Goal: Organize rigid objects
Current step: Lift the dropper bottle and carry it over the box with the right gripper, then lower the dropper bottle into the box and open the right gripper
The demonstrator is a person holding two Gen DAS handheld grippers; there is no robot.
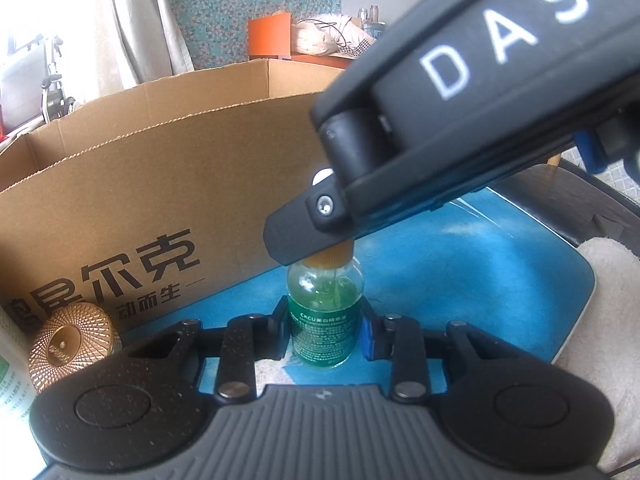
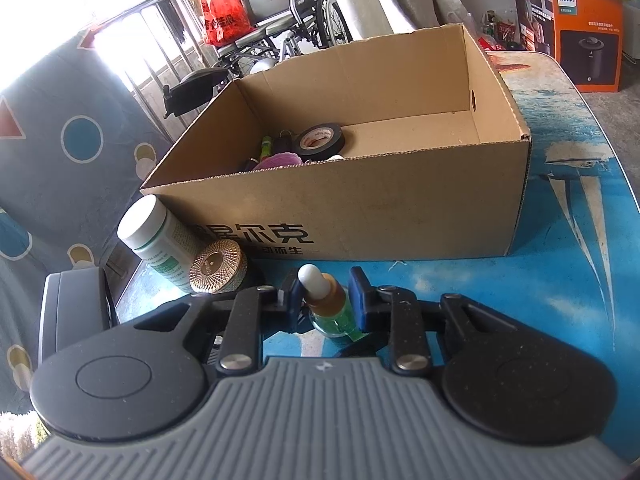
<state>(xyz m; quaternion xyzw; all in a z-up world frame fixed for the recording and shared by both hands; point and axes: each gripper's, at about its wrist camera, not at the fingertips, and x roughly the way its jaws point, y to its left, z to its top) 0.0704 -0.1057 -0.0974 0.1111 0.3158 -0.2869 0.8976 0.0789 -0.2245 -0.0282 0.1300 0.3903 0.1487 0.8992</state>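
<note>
A small glass dropper bottle of green liquid, with a gold collar and white rubber top, stands on the blue table. My left gripper is closed against the bottle's body on both sides. My right gripper comes from above and straddles the bottle's neck, with gaps on both sides. In the left wrist view the right gripper's body covers the bottle's top. An open cardboard box stands just behind the bottle.
The box holds a black tape roll and other small items. A copper patterned tin and a white-capped green-label bottle stand left of the dropper bottle. A beige towel lies at the right.
</note>
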